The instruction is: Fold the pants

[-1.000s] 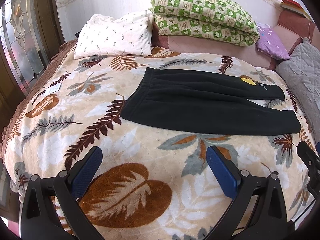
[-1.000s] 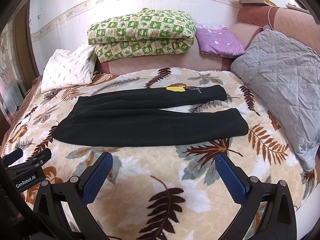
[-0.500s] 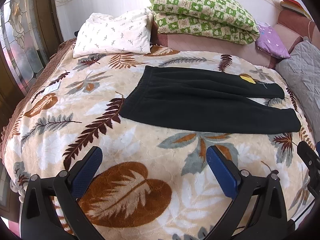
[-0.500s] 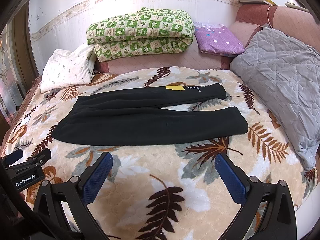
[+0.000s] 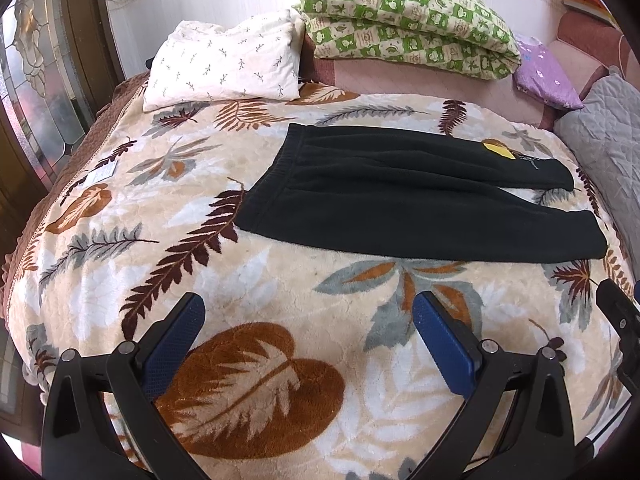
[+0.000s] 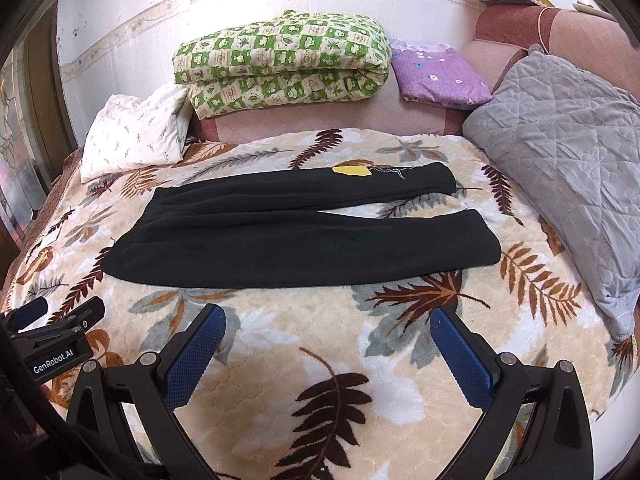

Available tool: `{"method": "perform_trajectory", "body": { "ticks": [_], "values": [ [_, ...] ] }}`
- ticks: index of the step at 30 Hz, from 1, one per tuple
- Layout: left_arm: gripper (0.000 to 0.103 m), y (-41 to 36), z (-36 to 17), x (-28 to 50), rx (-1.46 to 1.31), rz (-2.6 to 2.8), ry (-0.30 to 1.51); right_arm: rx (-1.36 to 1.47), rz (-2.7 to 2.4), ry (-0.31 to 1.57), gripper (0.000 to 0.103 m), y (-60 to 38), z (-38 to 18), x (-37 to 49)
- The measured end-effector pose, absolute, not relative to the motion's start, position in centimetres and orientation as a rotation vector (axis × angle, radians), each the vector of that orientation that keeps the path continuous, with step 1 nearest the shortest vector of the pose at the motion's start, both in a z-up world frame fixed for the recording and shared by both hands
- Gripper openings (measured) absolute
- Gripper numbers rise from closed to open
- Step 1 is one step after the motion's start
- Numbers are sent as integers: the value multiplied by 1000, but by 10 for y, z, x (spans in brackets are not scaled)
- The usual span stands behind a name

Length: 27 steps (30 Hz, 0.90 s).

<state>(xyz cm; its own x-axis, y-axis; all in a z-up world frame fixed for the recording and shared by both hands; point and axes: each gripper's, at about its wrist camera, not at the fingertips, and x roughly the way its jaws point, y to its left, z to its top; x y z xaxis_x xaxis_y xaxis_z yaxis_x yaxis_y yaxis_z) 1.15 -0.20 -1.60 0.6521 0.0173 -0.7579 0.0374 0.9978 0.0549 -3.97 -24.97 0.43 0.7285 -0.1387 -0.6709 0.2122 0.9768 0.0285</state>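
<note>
Left wrist view: black pants (image 5: 404, 200) lie flat on the bed (image 5: 280, 288), waistband toward the left, both legs running off to the right.
Layout: legs side by side, slightly split at the cuffs — spread out like this, I'd say, so one leg can be folded over the other.
Tag: a yellow label (image 5: 498, 148) sits on the far leg near its cuff.
Left claw (image 5: 308, 336): blue pads spread wide, nothing between them, held short of the pants over bare blanket.
Right wrist view: same pants (image 6: 304, 232) from the cuff side, the near leg closest to the camera.
Right claw (image 6: 326, 348): wide open too, gripping nothing, touching nothing — well short of the near leg.
Surroundings: green checked quilt (image 6: 280, 68), white pillow (image 6: 136, 136) and grey cushion (image 6: 568, 160) ring the bed, all clear of the pants.
Stage: no fold made yet; both claws look poised to reach in, one toward the waistband, one toward the cuffs.
</note>
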Motion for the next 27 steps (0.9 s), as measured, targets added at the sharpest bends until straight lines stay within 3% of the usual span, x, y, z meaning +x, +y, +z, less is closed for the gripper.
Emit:
{"method": "perform_trajectory", "body": {
  "ticks": [27],
  "values": [
    [103,-6,-20,21,80,-10,883,107,-184,746,103,-253,-2,-30]
  ]
}}
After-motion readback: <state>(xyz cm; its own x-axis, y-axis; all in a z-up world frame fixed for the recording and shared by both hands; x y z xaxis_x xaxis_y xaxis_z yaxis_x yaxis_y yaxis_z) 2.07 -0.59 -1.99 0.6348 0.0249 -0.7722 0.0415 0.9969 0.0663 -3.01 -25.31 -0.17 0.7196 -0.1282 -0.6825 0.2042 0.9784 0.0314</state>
